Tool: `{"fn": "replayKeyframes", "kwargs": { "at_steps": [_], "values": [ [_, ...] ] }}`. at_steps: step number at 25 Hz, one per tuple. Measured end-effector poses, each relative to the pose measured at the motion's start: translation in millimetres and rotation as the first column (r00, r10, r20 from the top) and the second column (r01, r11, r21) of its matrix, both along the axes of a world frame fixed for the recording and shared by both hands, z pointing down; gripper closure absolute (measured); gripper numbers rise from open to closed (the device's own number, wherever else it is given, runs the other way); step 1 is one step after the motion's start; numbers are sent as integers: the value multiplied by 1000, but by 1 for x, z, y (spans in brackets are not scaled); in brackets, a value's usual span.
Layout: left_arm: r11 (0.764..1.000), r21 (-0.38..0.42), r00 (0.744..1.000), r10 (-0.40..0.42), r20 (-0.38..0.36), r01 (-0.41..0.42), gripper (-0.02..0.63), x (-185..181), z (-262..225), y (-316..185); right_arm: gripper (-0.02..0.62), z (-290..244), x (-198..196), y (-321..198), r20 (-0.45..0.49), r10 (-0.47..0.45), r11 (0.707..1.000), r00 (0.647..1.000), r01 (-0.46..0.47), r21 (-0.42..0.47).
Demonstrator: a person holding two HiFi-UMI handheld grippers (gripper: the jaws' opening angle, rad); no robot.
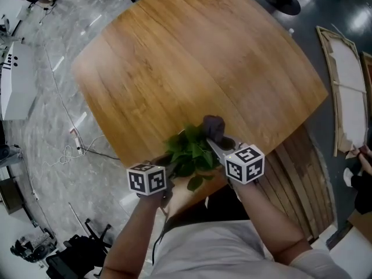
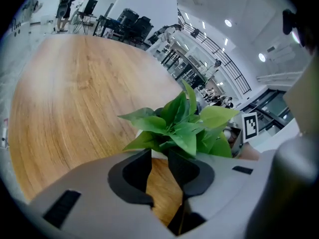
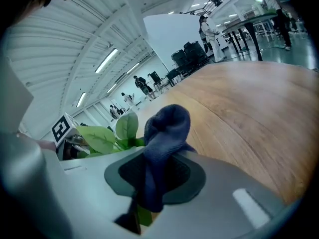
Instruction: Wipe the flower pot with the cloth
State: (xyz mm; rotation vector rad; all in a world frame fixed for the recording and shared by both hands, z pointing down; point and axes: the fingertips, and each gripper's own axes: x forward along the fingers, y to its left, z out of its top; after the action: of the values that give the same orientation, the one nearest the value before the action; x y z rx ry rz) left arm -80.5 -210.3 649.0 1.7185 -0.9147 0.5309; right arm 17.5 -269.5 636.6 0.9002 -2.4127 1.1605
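Smooth wooden table (image 1: 203, 68); fuzzy, seemingly terry cloth (image 3: 162, 133).

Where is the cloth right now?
The dark blue cloth is clamped in the right hand-held gripper. In the head view it sits at the near edge of the table, just right of the plant.

Beyond the potted plant (image 1: 189, 150), the counter (image 1: 192, 57) is seen as a broad stretch of bare wood, open to the far, left and right sides. At the near edge room is tight. The leaves are flanked closely by the left gripper (image 2: 160, 166) and the right gripper (image 3: 158, 178). The right one is filled by the cloth (image 3: 162, 133). Only a narrow gap is shown between the left gripper's fingers (image 2: 130, 176), overhung by leaves.
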Motion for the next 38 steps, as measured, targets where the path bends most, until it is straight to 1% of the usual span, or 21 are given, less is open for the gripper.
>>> {"fn": "replayKeyframes", "kwargs": {
  "at_steps": [1, 2, 4, 6, 10, 11, 14, 15, 16, 18, 20, 23, 25, 27, 29, 30, 32, 34, 36, 38],
  "values": [
    [1000, -9, 1000, 6, -9, -6, 508, 2, 0, 0, 528, 1, -1, 0, 6, -3, 1000, 1000, 3, -3],
    [1000, -15, 1000, 13, -6, -13, 492, 3, 1, -1, 528, 1, -2, 0, 10, -5, 1000, 1000, 5, -4],
    [1000, -26, 1000, 17, 4, -17, 492, 3, 5, -3, 528, 3, -2, 0, 18, -2, 1000, 1000, 2, -3],
    [999, -34, 1000, 8, -11, -9, 494, 3, 8, -4, 528, 4, -1, 0, 32, -1, 1000, 1000, 1, -7],
    [999, -48, 999, -5, -48, 3, 518, 0, 11, -2, 528, 6, 2, 1, 74, -4, 1000, 997, 5, -24],
    [999, -49, 999, -5, -40, 3, 529, -3, 12, -1, 528, 6, 4, 1, 82, -2, 1000, 997, 4, -26],
    [998, -56, 1000, 3, 30, -2, 592, -15, 25, 4, 528, 14, 9, 2, 99, -1, 999, 995, 5, -43],
    [998, -67, 999, -5, 34, 7, 592, -17, 31, 7, 528, 18, 8, 4, 108, -9, 998, 994, 15, -55],
    [996, -80, 999, -25, 21, 27, 594, -18, 36, 9, 528, 20, 5, 7, 118, -24, 998, 993, 32, -63],
    [993, -93, 998, -66, 1, 66, 594, -19, 44, 10, 528, 21, -2, 15, 133, -58, 996, 989, 67, -62],
    [992, -101, 997, -82, 2, 82, 594, -22, 49, 10, 528, 17, -6, 19, 136, -76, 995, 988, 84, -55],
    [988, -111, 994, -107, -7, 105, 594, -29, 51, 8, 528, -3, -18, 27, 166, -106, 992, 980, 116, -53],
    [985, -124, 992, -126, -17, 123, 594, -29, 51, 9, 528, -21, -30, 37, 211, -143, 986, 967, 157, -51],
    [982, -129, 990, -139, -13, 136, 594, -30, 51, 10, 528, -32, -40, 46, 233, -178, 981, 956, 192, -39],
    [981, -132, 989, -145, -8, 143, 594, -33, 51, 12, 528, -28, -41, 47, 213, -187, 980, 959, 198, -34],
    [981, -130, 989, -147, -6, 145, 594, -34, 51, 13, 528, -19, -38, 44, 190, -176, 981, 966, 187, -41],
    [980, -132, 988, -155, -13, 152, 594, -34, 52, 14, 529, 6, -26, 34, 129, -136, 987, 982, 145, -66],
    [976, -138, 984, -176, -29, 171, 594, -36, 54, 13, 529, 28, -16, 22, 91, -94, 991, 991, 102, -84],
    [968, -161, 977, -203, -63, 191, 594, -34, 57, 13, 529, 36, -16, 15, 81, -82, 993, 993, 88, -82],
    [961, -180, 971, -228, -74, 212, 594, -37, 61, 12, 528, 26, -25, 17, 94, -105, 991, 990, 112, -68]
  ]
}}
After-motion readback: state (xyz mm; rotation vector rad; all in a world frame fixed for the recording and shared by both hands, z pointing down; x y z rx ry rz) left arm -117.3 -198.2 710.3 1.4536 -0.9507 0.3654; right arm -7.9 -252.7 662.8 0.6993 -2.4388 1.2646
